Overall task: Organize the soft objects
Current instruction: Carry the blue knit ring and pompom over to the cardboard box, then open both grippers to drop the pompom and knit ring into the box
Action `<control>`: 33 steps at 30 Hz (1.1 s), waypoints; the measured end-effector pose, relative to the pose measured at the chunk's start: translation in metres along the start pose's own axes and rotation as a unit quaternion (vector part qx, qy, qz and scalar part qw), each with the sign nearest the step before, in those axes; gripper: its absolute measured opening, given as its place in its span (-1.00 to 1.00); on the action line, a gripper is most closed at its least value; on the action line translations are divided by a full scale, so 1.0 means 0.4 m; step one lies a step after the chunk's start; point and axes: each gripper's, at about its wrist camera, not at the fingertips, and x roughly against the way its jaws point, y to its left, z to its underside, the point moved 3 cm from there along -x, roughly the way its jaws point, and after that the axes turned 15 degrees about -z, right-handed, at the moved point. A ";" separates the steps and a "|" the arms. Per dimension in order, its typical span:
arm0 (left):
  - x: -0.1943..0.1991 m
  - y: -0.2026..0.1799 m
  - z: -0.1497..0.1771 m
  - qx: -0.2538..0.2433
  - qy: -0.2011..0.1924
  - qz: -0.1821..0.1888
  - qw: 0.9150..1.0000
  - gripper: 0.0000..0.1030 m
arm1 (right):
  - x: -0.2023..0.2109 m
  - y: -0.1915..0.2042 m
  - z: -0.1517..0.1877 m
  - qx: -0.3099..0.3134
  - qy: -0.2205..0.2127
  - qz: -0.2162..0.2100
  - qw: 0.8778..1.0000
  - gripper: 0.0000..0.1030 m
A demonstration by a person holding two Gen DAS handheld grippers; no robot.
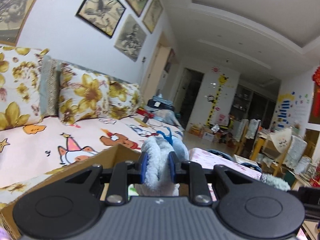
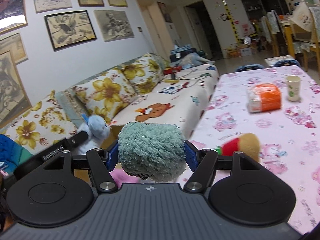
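My left gripper (image 1: 158, 165) is shut on a pale blue plush toy (image 1: 162, 150) with thin blue antennae, held above an open cardboard box (image 1: 112, 154). That same blue toy (image 2: 96, 128) and the left gripper (image 2: 84, 138) show at the left of the right wrist view. My right gripper (image 2: 151, 156) is shut on a shaggy teal plush (image 2: 150, 146), its blue pads pressing both sides. In the left wrist view a bit of the teal plush (image 1: 274, 182) peeks in at the right. A red and tan plush (image 2: 240, 146) lies on the pink tablecloth (image 2: 280, 120) just right of the right gripper.
A sofa (image 2: 160, 96) with flowered cushions (image 1: 84, 98) and a cartoon sheet runs along the left wall. On the table stand an orange packet (image 2: 264, 98) and a paper cup (image 2: 293, 88). Chairs (image 2: 280, 34) and clutter fill the far room. A blue sleeve (image 2: 10, 150) shows at left.
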 end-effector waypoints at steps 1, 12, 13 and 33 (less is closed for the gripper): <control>-0.005 0.006 0.000 -0.001 -0.001 -0.007 1.000 -0.61 | -0.010 0.001 0.000 0.002 0.001 -0.004 1.000 0.60; -0.048 0.049 0.011 -0.005 0.031 -0.070 0.997 -0.61 | -0.063 0.026 0.014 0.023 0.027 -0.026 0.999 0.61; -0.051 0.052 0.012 -0.006 0.033 -0.072 0.997 -0.61 | -0.065 0.027 0.013 0.023 0.028 -0.027 0.999 0.61; -0.072 0.068 0.012 -0.015 0.052 -0.110 0.993 -0.07 | -0.053 0.026 -0.014 -0.003 -0.004 -0.014 1.000 1.00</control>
